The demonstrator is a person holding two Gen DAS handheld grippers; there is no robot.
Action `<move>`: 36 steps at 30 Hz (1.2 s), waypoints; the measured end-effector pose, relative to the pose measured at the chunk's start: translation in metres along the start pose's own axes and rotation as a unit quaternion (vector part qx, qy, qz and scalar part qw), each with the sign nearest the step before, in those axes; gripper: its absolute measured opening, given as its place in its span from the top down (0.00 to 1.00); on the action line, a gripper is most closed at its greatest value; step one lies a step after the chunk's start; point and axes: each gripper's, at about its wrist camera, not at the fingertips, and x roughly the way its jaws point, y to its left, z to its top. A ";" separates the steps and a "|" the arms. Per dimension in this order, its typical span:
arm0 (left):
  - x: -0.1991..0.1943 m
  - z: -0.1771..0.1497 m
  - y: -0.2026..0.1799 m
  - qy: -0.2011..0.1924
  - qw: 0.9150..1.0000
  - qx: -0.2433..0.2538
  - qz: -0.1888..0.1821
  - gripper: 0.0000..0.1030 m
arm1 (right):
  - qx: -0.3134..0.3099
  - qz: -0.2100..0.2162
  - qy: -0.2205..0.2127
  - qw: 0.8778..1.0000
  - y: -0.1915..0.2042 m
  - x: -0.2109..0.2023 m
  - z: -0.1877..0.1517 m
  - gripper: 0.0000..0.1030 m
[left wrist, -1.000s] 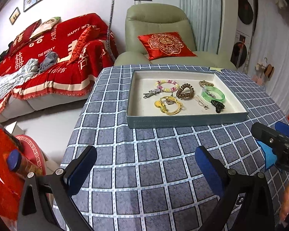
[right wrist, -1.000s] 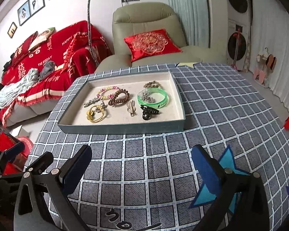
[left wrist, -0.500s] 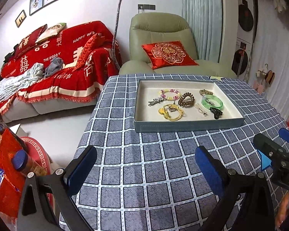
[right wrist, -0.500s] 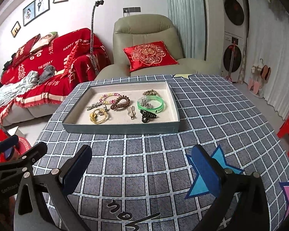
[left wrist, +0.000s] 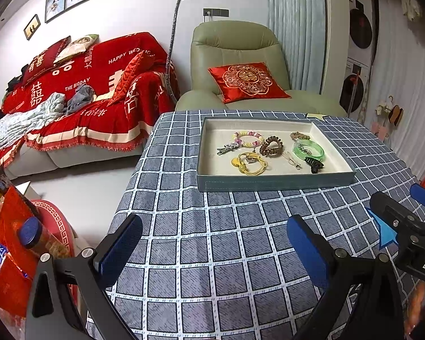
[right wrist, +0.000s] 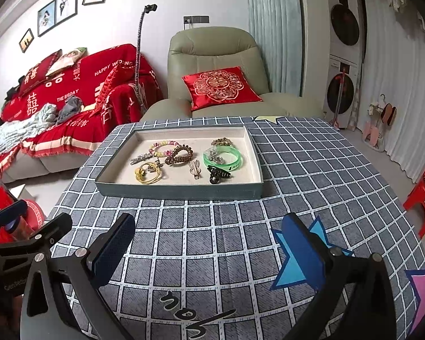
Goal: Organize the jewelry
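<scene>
A shallow grey-green tray (left wrist: 272,182) (right wrist: 181,191) sits on the far half of the checked tablecloth. In it lie a pastel bead bracelet (left wrist: 248,138) (right wrist: 163,146), a brown coil hair tie (left wrist: 272,146) (right wrist: 180,154), a green bangle (left wrist: 309,150) (right wrist: 223,157), a yellow hair tie (left wrist: 249,163) (right wrist: 148,172), a black claw clip (left wrist: 314,164) (right wrist: 217,173), a silver clip (left wrist: 226,149) and a small hairpin (right wrist: 195,168). My left gripper (left wrist: 212,250) and right gripper (right wrist: 206,248) are both open and empty, well short of the tray, above the cloth.
The table (left wrist: 212,240) ends at the left with floor and a red stool (left wrist: 51,221) below. A green armchair (left wrist: 235,65) and a red-covered sofa (left wrist: 70,99) stand behind. A red plastic stool (right wrist: 422,195) is at the right. Blue star stickers (right wrist: 297,257) mark the cloth.
Both grippers have pulled back and risen away from the tray, which now looks smaller and farther. Both stay open and empty.
</scene>
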 end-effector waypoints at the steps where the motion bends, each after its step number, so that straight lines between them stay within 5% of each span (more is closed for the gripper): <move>1: 0.000 0.000 0.000 0.000 1.000 0.000 0.000 0.00 | 0.000 0.000 0.001 1.000 0.000 0.000 0.000 0.00; 36: 0.000 -0.002 -0.001 0.007 1.000 0.001 -0.003 0.00 | -0.001 0.002 0.002 1.000 0.004 0.001 -0.001 0.00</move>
